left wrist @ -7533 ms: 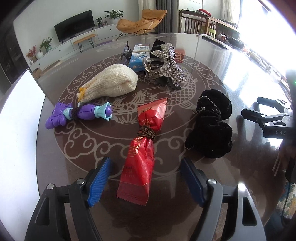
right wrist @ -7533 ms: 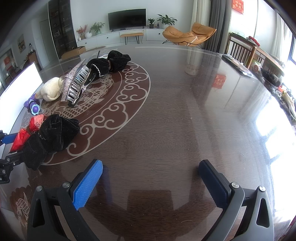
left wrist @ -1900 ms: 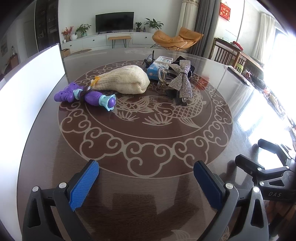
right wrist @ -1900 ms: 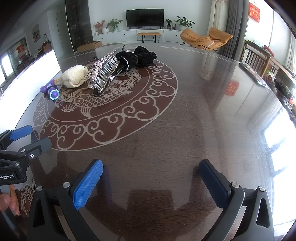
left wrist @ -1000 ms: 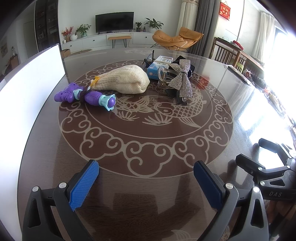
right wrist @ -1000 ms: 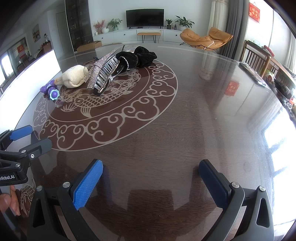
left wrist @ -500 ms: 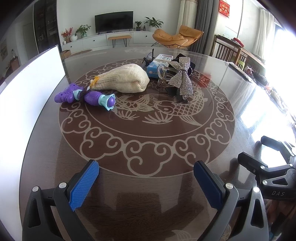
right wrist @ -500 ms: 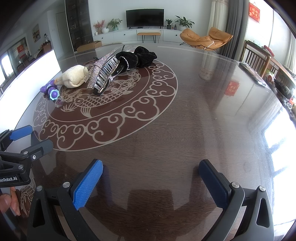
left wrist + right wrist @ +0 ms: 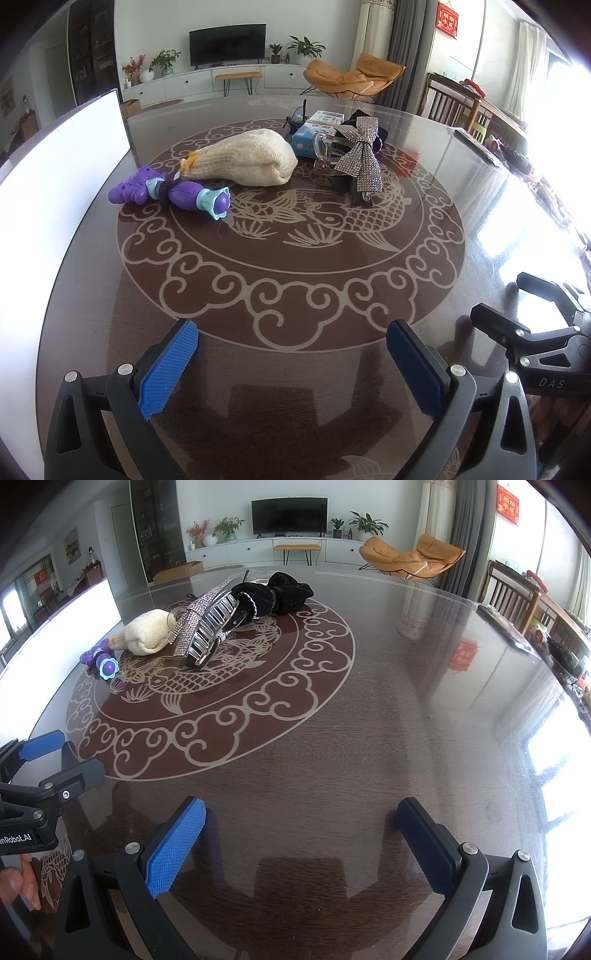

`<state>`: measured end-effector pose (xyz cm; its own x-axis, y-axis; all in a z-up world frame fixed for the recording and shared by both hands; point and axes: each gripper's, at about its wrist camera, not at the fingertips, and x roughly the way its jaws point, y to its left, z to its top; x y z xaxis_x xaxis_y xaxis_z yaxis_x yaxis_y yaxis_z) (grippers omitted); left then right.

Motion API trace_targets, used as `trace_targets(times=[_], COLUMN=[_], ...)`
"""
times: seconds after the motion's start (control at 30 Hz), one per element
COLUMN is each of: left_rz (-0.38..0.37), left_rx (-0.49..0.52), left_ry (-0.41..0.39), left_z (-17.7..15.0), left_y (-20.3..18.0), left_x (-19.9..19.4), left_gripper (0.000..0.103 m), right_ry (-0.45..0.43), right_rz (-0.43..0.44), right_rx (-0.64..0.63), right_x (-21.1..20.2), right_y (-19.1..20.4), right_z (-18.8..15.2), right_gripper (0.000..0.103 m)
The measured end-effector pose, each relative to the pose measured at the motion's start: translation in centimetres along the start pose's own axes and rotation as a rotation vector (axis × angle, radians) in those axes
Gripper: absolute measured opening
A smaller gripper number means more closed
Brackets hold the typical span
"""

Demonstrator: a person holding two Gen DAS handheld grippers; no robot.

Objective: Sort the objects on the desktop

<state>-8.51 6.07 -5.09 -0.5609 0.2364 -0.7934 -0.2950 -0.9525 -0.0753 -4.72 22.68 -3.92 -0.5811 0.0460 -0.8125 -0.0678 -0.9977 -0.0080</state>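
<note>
At the far left a white board [image 9: 55, 177] stands along the edge of the round table [image 9: 295, 369]. Next to it lies the purple toy [image 9: 173, 190], and just behind it, touching or almost touching, the cream knitted pouch [image 9: 243, 160]. Further right come the blue box [image 9: 314, 134] and the rhinestone bow clip [image 9: 360, 160], close together. All these things lie on the far half of the table's pattern, well apart from the left gripper [image 9: 291, 363], whose fingers are spread wide with nothing between them.

The right wrist view shows the bow clip [image 9: 208, 624] from its side, with its clear teeth, and a black velvet piece [image 9: 280, 592] behind it; the left view shows only a small part of that. The blue box I cannot find in the right view.

The right gripper [image 9: 301, 843] also has its fingers spread and holds nothing. In front of it, and to its right up to the table edge, only bare glossy surface shows.
</note>
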Motion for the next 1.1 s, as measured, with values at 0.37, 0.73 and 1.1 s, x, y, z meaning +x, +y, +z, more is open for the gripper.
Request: trace_targets(times=[0.37,0.73,1.1], left_rz=[0.021,0.220,0.170], left_rx=[-0.281,-0.277,-0.129], left_ry=[-0.027,0.094,0.020], left_z=[8.3,10.1,9.3], left_y=[6.9,8.2,8.7], left_x=[1.6,7.5,5.7], left_gripper=[0.103,0.103,0.059], right_ry=[0.000,0.000,0.000], right_rz=[0.000,0.000,0.000], right_rx=[0.000,0.000,0.000], right_x=[0.0,0.0,0.0], right_y=[0.0,0.0,0.0], right_z=[0.0,0.0,0.0], right_gripper=[0.103,0.103,0.103])
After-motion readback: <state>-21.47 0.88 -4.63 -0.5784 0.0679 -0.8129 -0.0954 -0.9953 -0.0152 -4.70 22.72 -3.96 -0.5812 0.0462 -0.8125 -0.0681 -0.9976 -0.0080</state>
